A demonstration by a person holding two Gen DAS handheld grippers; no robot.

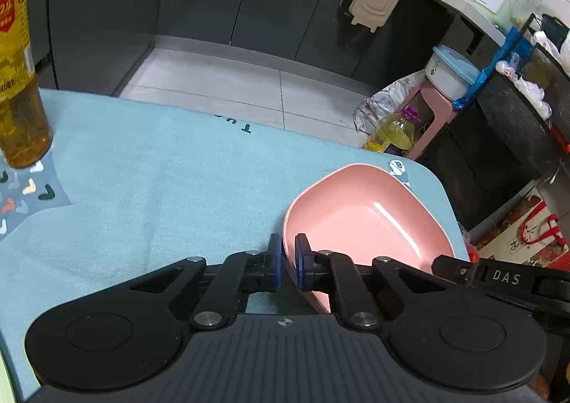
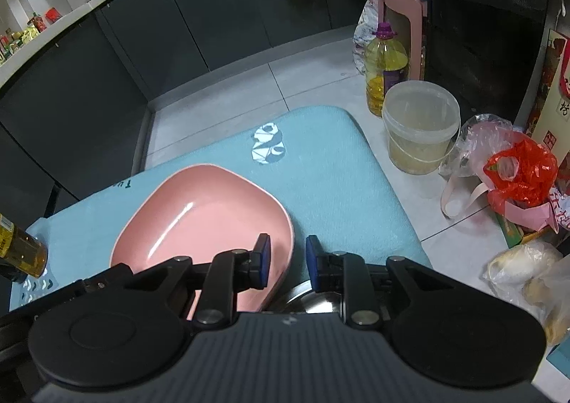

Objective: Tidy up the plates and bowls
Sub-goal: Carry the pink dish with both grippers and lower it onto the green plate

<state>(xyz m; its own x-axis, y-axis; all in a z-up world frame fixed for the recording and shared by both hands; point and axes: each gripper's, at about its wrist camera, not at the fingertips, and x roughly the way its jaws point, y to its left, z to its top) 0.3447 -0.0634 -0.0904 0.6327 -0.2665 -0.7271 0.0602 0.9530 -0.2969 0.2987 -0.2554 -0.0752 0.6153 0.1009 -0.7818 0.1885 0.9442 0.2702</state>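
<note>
A pink plate point(image 1: 367, 225) with a raised rim and rounded corners sits on the light blue towel point(image 1: 160, 168) that covers the table, at the right part of the table and not far from its right edge. Both grippers are at this plate. The left gripper point(image 1: 288, 262) has its two blue pads on both sides of the near left rim, one pad outside and one inside the plate; the pads stand close to the rim with a small gap, so I cannot tell if they really press it. The right gripper point(image 2: 288, 260) is at the near right rim of the same plate point(image 2: 203, 217), with the left pad inside the plate and the right pad outside over the towel point(image 2: 338, 196); its jaws are spread apart and not pressing the rim.

Just under the right gripper, at the near side, a part of a shiny steel bowl point(image 2: 313, 299) is seen, touching or very near the plate edge. At the far left of the table stands a bottle with amber liquid point(image 1: 21, 82). On the floor to the right there is a cooking oil bottle point(image 2: 384, 71) and near it a clear plastic bucket point(image 2: 420, 125)
</note>
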